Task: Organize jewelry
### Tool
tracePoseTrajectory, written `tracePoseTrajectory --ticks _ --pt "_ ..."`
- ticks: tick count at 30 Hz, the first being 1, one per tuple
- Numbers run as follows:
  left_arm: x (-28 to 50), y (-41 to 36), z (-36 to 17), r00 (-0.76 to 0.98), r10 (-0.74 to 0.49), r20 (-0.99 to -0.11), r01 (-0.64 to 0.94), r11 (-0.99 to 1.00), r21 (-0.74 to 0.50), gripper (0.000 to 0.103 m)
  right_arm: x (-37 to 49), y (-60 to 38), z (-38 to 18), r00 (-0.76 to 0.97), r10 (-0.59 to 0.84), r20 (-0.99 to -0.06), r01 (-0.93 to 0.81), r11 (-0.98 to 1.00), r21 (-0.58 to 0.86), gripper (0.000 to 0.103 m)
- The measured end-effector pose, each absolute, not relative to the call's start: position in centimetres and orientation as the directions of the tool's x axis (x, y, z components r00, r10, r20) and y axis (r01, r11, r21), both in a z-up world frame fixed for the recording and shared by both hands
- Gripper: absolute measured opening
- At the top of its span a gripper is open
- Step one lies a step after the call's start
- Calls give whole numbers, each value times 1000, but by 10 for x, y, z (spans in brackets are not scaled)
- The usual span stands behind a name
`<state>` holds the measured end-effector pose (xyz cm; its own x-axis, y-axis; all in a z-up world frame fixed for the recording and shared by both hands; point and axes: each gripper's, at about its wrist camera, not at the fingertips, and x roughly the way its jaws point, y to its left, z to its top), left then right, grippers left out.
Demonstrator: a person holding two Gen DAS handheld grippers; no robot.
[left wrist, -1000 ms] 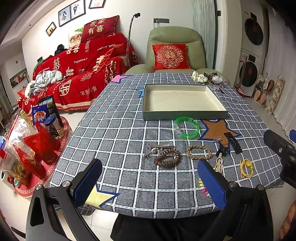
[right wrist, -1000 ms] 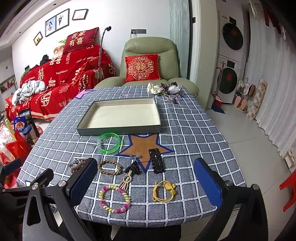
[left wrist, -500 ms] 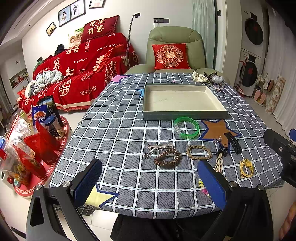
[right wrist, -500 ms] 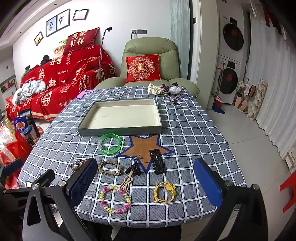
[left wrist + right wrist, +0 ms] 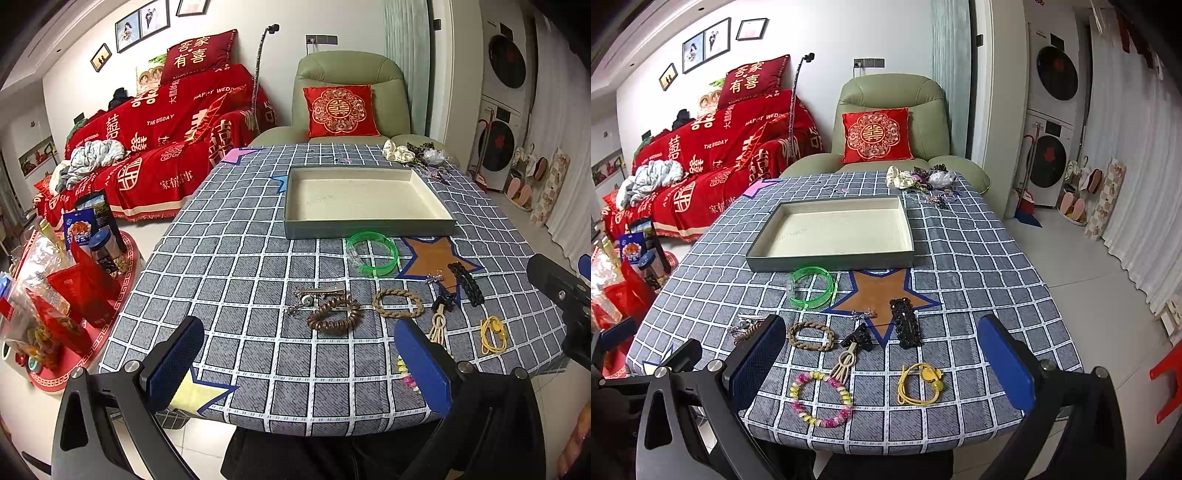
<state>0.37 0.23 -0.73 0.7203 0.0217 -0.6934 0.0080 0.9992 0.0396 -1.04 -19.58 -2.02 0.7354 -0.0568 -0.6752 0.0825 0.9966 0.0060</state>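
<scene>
An empty shallow grey tray (image 5: 369,224) (image 5: 827,260) stands mid-table. In front of it lie a green bangle (image 5: 373,253) (image 5: 812,287), a brown coil hair tie (image 5: 334,314), a silver clip (image 5: 319,292), a braided ring (image 5: 398,303) (image 5: 811,336), a black clip (image 5: 905,326), a yellow cord tie (image 5: 921,384) and a pastel bead bracelet (image 5: 820,400). My left gripper (image 5: 299,363) is open and empty over the table's near edge. My right gripper (image 5: 882,365) is open and empty, above the bead bracelet and yellow tie.
More hair ties and scrunchies (image 5: 919,179) are piled at the table's far right corner. A green armchair (image 5: 886,122) stands behind the table, a red sofa (image 5: 159,140) to the left. Snack packs sit on a red floor tray (image 5: 55,295) on the left.
The right gripper has edged slightly forward and up; the left gripper is still. Nothing on the table has moved.
</scene>
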Motion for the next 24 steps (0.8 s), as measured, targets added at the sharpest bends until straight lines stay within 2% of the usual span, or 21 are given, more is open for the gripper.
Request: tracePoseTrajectory --ticks 24 --pt "5 4 -13 715 21 -699 10 999 40 103 -10 -194 -22 731 -56 -680 83 997 7 103"
